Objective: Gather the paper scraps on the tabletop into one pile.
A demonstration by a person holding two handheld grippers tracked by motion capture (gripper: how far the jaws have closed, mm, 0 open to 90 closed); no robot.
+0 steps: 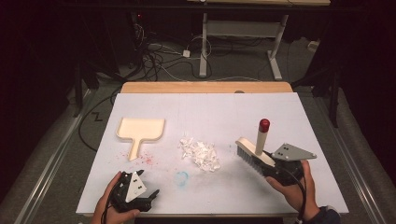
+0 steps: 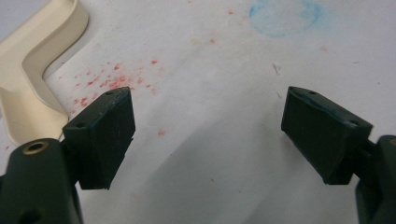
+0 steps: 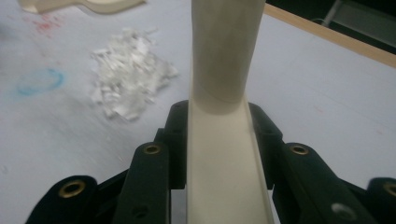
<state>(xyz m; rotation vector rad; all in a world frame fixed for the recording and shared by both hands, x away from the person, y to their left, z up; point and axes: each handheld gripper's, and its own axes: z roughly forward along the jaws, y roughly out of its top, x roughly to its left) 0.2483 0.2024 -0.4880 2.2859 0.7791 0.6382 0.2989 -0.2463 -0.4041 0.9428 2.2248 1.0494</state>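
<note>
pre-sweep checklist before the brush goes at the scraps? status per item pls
1. Right gripper shut on the cream brush with the red-tipped handle: ok.
2. Brush bristles facing the pile of white paper scraps: ok.
3. Pile lies between the brush and the cream plastic dustpan: ok.
4. Left gripper holding the dustpan: not ok, jaws open, nothing between them.
5. Bristles touching the white table sheet: cannot tell.
</note>
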